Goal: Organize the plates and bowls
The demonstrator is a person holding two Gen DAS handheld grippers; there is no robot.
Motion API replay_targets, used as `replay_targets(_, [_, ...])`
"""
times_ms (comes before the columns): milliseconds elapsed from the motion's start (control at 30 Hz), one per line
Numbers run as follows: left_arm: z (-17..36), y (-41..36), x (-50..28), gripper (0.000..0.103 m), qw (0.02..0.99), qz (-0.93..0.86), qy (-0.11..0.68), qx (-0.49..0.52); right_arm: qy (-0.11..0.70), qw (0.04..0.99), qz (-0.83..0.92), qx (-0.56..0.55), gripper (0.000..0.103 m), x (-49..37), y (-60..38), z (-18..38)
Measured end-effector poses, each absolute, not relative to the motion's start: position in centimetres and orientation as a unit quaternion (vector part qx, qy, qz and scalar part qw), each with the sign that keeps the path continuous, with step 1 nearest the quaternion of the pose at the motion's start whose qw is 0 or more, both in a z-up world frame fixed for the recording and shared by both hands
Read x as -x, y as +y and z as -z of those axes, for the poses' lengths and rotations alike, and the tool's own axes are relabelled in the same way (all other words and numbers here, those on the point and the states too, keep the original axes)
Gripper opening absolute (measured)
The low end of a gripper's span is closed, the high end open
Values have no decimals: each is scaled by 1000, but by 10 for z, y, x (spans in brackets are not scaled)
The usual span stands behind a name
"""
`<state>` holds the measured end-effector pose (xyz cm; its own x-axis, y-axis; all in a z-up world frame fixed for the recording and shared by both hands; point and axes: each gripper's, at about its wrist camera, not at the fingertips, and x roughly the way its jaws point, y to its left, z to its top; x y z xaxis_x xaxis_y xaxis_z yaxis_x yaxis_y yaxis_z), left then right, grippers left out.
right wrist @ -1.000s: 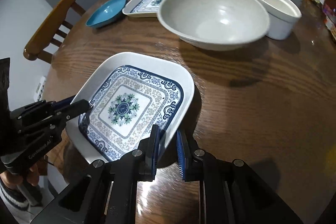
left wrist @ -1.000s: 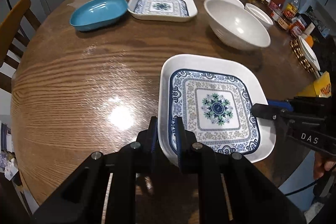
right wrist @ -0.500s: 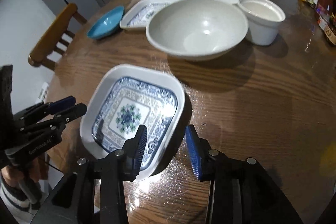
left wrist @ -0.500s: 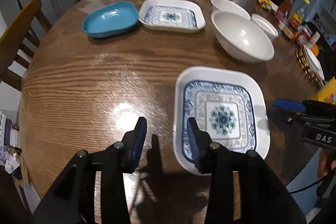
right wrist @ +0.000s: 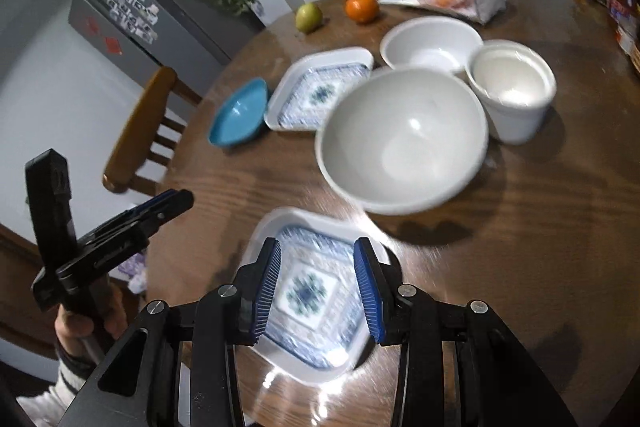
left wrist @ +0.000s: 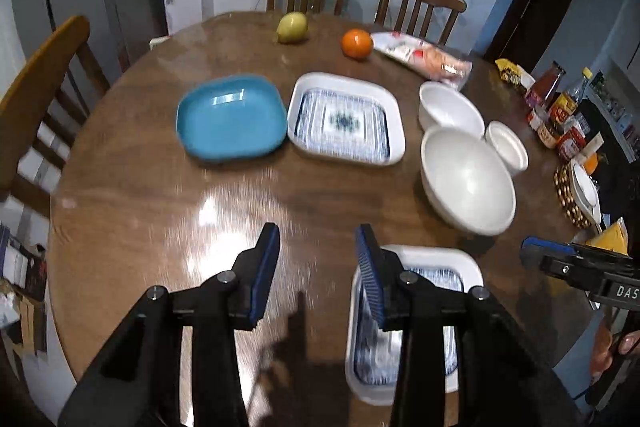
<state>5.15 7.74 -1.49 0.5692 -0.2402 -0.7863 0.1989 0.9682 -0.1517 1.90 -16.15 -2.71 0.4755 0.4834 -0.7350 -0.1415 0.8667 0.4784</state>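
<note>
A square white plate with a blue pattern lies flat on the wooden table near its front edge. My right gripper hangs open above it, pads apart and empty. My left gripper is open too, above the table just left of that plate. Farther back lie a matching patterned plate and a blue dish. On the right stand a large white bowl, a smaller bowl and a white pot.
A pear, an orange and a snack bag lie at the table's far side. Bottles and jars and a woven mat with a dish crowd the right edge. Wooden chairs ring the table.
Both grippers were shut on opposite rims of the near patterned plate. They have let go, opened, and risen back from it; the plate stays on the table.
</note>
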Motion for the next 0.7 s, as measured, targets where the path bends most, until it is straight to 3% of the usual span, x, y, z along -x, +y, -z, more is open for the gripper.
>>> replay_targets(400, [-1,64,-174,37,856,162,490,41,504,824,-180,-186,39,-139,-141,9])
replay_targets(700, [35,53,-261,36,808,182,558,63,559,794,-124,-203,39,-214,-141,44])
